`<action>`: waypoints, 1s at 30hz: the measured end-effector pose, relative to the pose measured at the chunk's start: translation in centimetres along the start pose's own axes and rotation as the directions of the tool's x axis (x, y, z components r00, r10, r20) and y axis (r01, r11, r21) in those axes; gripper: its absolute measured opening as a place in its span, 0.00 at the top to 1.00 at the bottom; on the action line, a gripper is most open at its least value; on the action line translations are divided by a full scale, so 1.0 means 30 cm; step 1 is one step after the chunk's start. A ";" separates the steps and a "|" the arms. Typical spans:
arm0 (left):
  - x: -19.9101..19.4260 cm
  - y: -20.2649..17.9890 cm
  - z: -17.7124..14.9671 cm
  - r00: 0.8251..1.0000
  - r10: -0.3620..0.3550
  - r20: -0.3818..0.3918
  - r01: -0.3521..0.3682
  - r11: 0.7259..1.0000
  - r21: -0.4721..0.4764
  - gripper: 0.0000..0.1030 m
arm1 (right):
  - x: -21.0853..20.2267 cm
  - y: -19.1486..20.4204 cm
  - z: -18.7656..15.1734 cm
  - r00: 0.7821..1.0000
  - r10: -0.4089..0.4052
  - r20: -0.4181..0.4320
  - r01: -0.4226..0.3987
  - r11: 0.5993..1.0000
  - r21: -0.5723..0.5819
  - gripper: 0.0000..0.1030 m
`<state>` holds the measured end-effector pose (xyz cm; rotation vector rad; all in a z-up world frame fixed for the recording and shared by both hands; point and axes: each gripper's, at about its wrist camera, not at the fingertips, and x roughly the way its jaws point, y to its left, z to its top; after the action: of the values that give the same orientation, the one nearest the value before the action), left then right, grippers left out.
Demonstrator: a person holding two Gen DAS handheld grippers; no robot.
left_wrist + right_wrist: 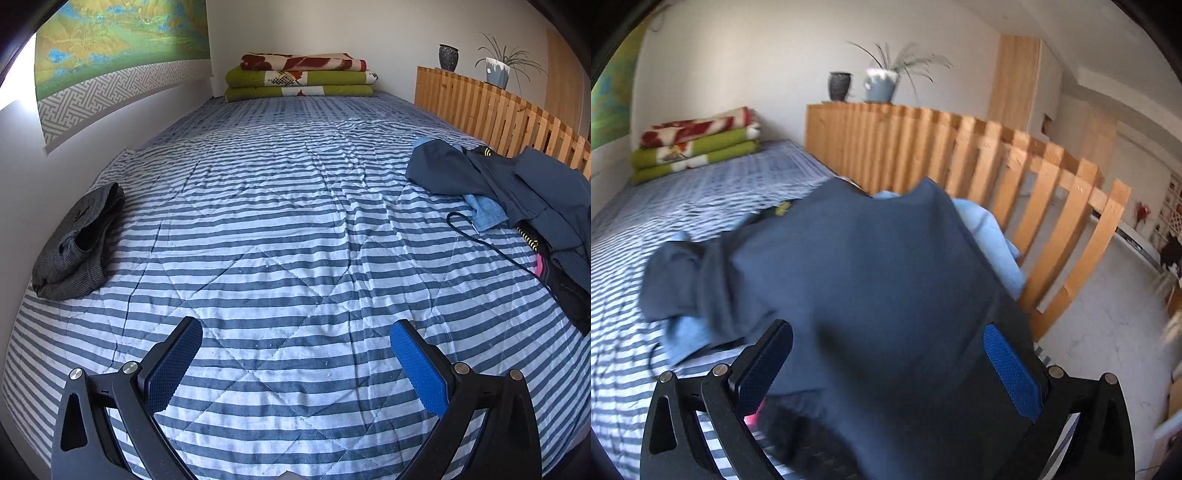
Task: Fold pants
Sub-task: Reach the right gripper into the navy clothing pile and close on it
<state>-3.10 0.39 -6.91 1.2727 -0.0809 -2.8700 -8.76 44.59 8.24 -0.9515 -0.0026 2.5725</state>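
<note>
Jaws: left gripper (295, 365) wide apart, nothing between its 2 blue pads, hovering over bare striped quilt (280, 229). Right gripper (888, 369) also wide apart, dark cloth between the fingers; contact with the pads cannot be told.

Left wrist view, left to right:
- Wall hanging (122, 48), landscape print with grey key-pattern border.
- Grey knit garment (75, 247), folded, at the quilt's left edge.
- Blankets (301, 77), 3 folded, stacked at the bed's far end.
- Navy pants (517, 192), crumpled in a heap at the quilt's right edge beside the slatted rail (495, 114); light blue cloth (485, 212) and a dark cord (491, 243) show at the heap's near side.
- Dark vase (448, 57) and potted plant (498, 68), on the ledge above the rail.

Right wrist view: pants fill the middle, blurred, lying against the rail.
</note>
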 end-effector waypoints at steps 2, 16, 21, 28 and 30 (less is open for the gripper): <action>0.004 -0.001 -0.001 1.000 0.001 -0.001 -0.001 1.000 0.003 0.00 | 0.044 -0.018 0.005 0.999 0.009 -0.038 -0.009 1.000 0.017 0.01; 0.022 0.023 -0.006 1.000 0.003 -0.005 -0.003 1.000 -0.004 0.02 | 0.126 -0.031 -0.016 0.975 0.169 -0.142 -0.143 0.975 0.172 0.77; 0.004 0.041 0.005 1.000 0.011 0.012 -0.010 1.000 -0.015 0.02 | 0.010 0.037 -0.019 0.976 0.204 -0.080 -0.189 0.968 0.167 0.84; -0.010 0.060 -0.007 1.000 0.014 0.015 -0.014 1.000 -0.008 0.02 | -0.177 0.196 -0.024 0.986 0.101 0.131 -0.100 0.995 -0.010 0.92; -0.018 0.067 -0.009 0.999 0.021 0.024 -0.021 1.000 -0.005 0.02 | -0.198 0.245 -0.041 0.976 0.171 0.133 -0.166 0.985 -0.052 0.93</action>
<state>-2.58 -1.63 -6.59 1.2292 -0.0875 -2.8663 -6.56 35.48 9.99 -0.8190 -0.0124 2.7998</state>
